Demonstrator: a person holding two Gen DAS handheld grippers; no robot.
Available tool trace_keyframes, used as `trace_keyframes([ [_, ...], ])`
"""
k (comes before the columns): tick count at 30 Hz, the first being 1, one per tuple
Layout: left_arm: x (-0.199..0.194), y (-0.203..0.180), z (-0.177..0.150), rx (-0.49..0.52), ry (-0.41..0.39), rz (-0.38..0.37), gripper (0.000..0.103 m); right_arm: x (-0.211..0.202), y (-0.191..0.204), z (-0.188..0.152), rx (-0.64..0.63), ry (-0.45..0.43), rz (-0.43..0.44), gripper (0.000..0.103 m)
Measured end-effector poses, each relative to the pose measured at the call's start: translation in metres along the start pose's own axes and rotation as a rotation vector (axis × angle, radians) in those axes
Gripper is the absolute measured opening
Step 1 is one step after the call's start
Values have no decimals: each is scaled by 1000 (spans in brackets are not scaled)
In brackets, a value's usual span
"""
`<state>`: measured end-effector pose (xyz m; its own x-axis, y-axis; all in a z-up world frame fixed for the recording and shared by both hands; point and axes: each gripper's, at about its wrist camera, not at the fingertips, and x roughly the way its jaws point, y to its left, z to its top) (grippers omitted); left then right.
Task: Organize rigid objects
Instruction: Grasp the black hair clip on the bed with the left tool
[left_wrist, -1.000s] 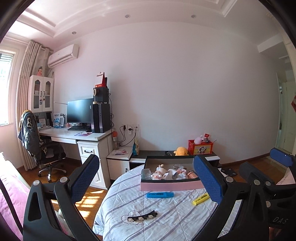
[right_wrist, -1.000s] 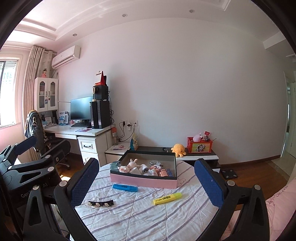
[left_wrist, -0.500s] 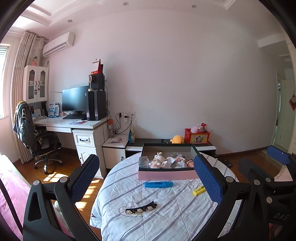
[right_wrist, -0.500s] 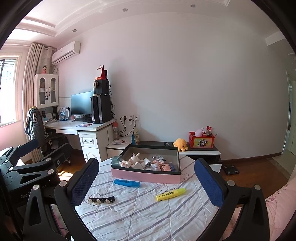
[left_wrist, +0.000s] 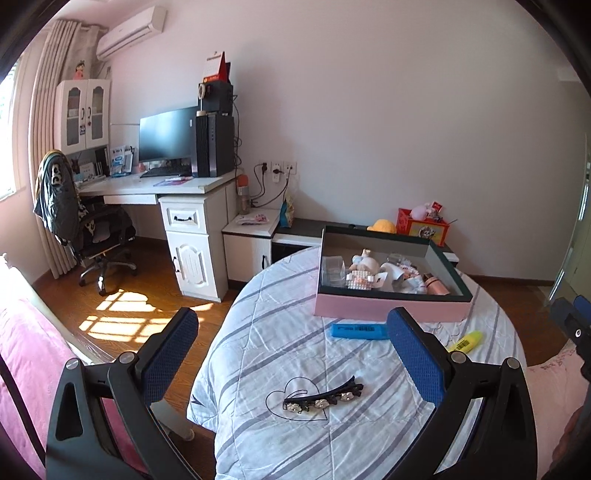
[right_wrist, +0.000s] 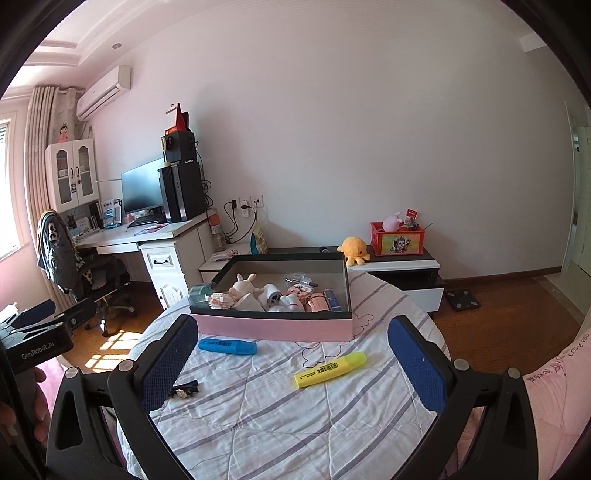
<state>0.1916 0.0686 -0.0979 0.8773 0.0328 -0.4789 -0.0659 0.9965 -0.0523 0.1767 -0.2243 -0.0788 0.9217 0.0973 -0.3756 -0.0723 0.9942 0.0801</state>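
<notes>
Striped grey-white quilt (right_wrist: 280, 413) over round tabletop, all items on it. Pink box (right_wrist: 273, 326) w/ dark rim at far side, open top, filled w/ small stuff: bunny figure (right_wrist: 242, 286), clear plastic case (left_wrist: 332, 271), pink cylinder (left_wrist: 437, 288), other bits too small to tell. Blue highlighter (right_wrist: 227, 346) flat on quilt just in front of box, near its L end, not touching. Yellow highlighter (right_wrist: 330, 369) w/ barcode label, flat, angled, nearer than blue one, toward R. Black hair clip (left_wrist: 323, 397) w/ three silver studs, lying across a heart outline printed on quilt, closest to L side; in R wrist view partly hidden behind blue pad.

Left gripper (left_wrist: 291, 362): jaws wide apart, nothing between, hovering above quilt over hair clip area. Right gripper (right_wrist: 291, 363): jaws wide apart, empty, above quilt w/ yellow highlighter between pads in view, no contact.

Background: white desk (left_wrist: 173, 188) w/ monitor (left_wrist: 166, 134) and PC tower, office chair (left_wrist: 85, 221) draped w/ dark jacket, low cabinet w/ yellow plush (right_wrist: 352, 249) and red box (right_wrist: 397, 240), AC unit (right_wrist: 105, 90) high on wall. Wood floor, sun patch near desk.
</notes>
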Motion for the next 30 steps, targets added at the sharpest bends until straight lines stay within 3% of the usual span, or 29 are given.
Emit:
trace_keyframes([
  [4,46,-8,-13,18,128,-31,103,29,-17,-5,29,49,-22,103],
  [10,101,-52,-31,106,254,-65,103,72,-36,-11,42,114,-41,103],
  [14,120,-77,-46,214,299,-55,103,93,-47,-19,49,163,-43,103],
  [19,116,-64,-72,362,291,-11,103,112,-61,-28,65,205,-44,103],
  [25,129,-32,-87,301,352,6,103,133,-65,-19,35,208,-69,103],
  [28,134,-28,-90,293,348,-20,102,154,-70,-6,2,219,-83,103],
  [30,139,-26,-88,275,349,-44,88,171,-75,4,-12,247,-78,103],
])
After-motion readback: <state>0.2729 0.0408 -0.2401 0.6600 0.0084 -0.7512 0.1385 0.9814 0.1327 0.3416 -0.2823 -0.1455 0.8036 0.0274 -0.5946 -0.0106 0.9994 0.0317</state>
